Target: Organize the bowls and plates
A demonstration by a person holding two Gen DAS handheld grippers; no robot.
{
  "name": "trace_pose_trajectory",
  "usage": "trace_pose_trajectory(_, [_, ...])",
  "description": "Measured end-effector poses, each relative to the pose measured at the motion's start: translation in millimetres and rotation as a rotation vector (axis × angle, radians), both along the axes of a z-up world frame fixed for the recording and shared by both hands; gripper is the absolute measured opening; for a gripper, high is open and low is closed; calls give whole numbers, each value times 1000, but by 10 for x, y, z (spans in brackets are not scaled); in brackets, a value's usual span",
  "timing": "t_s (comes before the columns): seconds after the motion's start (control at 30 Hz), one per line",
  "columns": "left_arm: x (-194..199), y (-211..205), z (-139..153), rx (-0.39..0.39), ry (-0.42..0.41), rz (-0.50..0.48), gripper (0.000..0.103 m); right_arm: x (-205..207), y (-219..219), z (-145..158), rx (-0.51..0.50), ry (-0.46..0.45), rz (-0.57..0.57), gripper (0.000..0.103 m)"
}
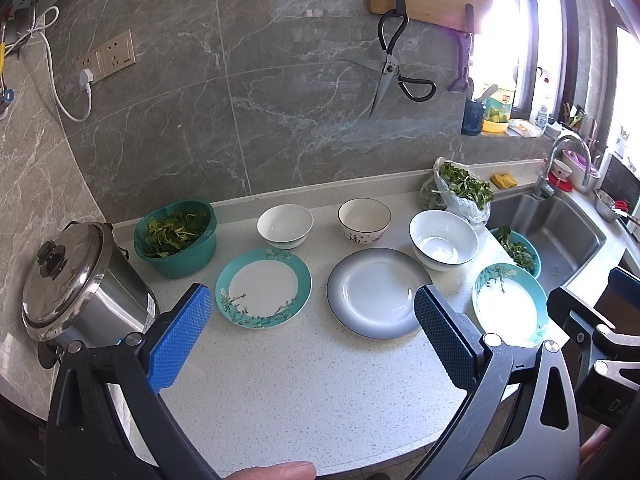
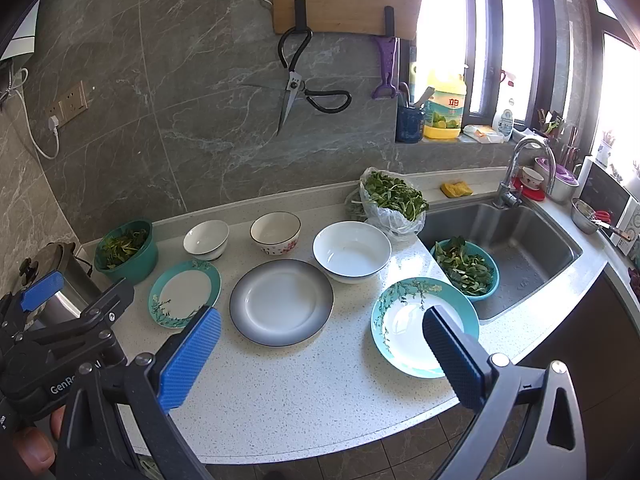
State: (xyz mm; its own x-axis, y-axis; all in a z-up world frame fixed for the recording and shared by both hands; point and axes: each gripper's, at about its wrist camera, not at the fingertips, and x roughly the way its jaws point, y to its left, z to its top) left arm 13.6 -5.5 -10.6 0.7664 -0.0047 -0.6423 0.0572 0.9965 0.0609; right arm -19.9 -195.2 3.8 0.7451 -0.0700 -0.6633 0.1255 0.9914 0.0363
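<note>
Three plates lie in a row on the speckled counter: a teal-rimmed floral plate [image 1: 263, 287] on the left, a grey-rimmed plate [image 1: 378, 292] in the middle, and a second teal floral plate [image 2: 400, 320] on the right by the sink. Behind them stand a small white bowl [image 1: 285, 226], a patterned bowl [image 1: 364, 221] and a large white bowl [image 1: 443, 245], all empty. My left gripper [image 1: 312, 336] hovers open above the counter's front, in front of the left and middle plates. My right gripper [image 2: 322, 356] is open too, its right finger over the right teal plate.
A teal basin of greens [image 1: 176, 238] and a steel pot [image 1: 76, 280] stand at the left. A bag of greens [image 2: 390, 200] and a teal bowl of greens [image 2: 466, 270] sit beside the sink [image 2: 520, 248]. Scissors [image 2: 294, 84] hang on the wall.
</note>
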Motion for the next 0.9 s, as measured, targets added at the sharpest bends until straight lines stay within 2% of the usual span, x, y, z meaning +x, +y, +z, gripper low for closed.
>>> trace_pose_trajectory(0.33, [23, -41, -97, 5, 18, 10, 103, 0, 50, -154, 4, 17, 17, 103])
trace_pose_trajectory(0.47, [32, -52, -344, -11, 61, -12, 103, -23, -72, -296, 51, 45, 57, 103])
trace_pose_trajectory(0.57, [10, 54, -775, -119, 163, -49, 103, -28, -269, -489, 154, 88, 97, 103])
trace_pose_trajectory(0.63, [-14, 162, -1142, -195, 267, -48, 101, -32, -390, -657, 235, 122, 118, 103])
trace_pose_trajectory(0.73, [-7, 385, -1646, -421, 432, -64, 101, -30, -594, -978, 375, 169, 126, 103])
trace_pose_trajectory(0.77, [13, 432, -1761, -453, 477, -65, 101, -3, -664, -1106, 436, 197, 117, 103])
trace_pose_trajectory(0.8, [38, 452, -1848, -461, 494, -78, 103, 16, -724, -1236, 508, 220, 113, 103])
trace_pose_trajectory(0.9, [167, 370, -1936, -398, 443, -211, 103, 91, -806, -1499, 691, 221, 123, 103])
